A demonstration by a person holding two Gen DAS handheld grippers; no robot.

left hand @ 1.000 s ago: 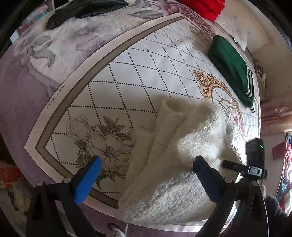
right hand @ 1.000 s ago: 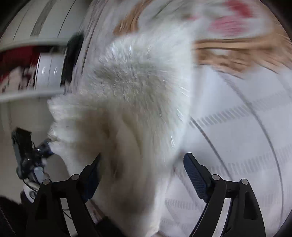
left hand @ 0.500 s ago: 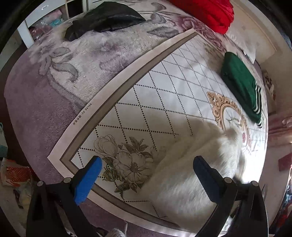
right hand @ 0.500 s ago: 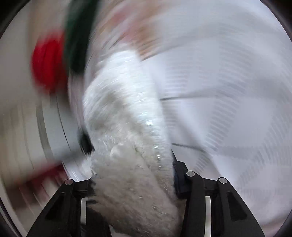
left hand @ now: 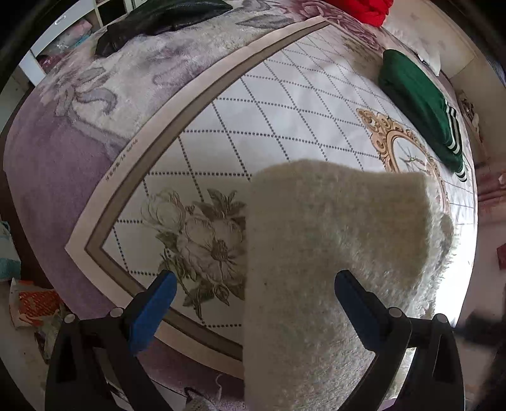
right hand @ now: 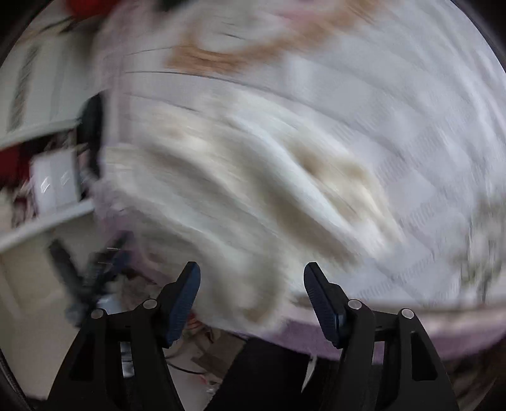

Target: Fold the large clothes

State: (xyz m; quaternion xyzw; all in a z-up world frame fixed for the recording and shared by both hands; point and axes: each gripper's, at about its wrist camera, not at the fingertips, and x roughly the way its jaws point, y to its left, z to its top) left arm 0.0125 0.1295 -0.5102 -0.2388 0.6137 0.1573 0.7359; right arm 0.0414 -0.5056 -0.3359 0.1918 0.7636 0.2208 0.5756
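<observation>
Left gripper: jaws spread wide, nothing pressed between the blue pads; the cream fluffy garment rises in front of it, overlapping the right-hand pad, contact not resolvable. Right gripper: jaws have just been opening, now apart with no cloth between them; frame heavily motion-blurred. From the right gripper the garment lies ahead and slightly left, a bunched band running from far right toward the near left. It sits at the near edge of the bed, on the diamond-patterned mat, partly over the mat's near border. Judgement: the left gripper is nearer, so a regrasp falls to it. Appearance: thick shaggy pile, off-white, doubled over with a rounded fold on top; likely bulky and springy. Further out: folded green garment toward the far right edge, red cloth and black garment along the far edge.
</observation>
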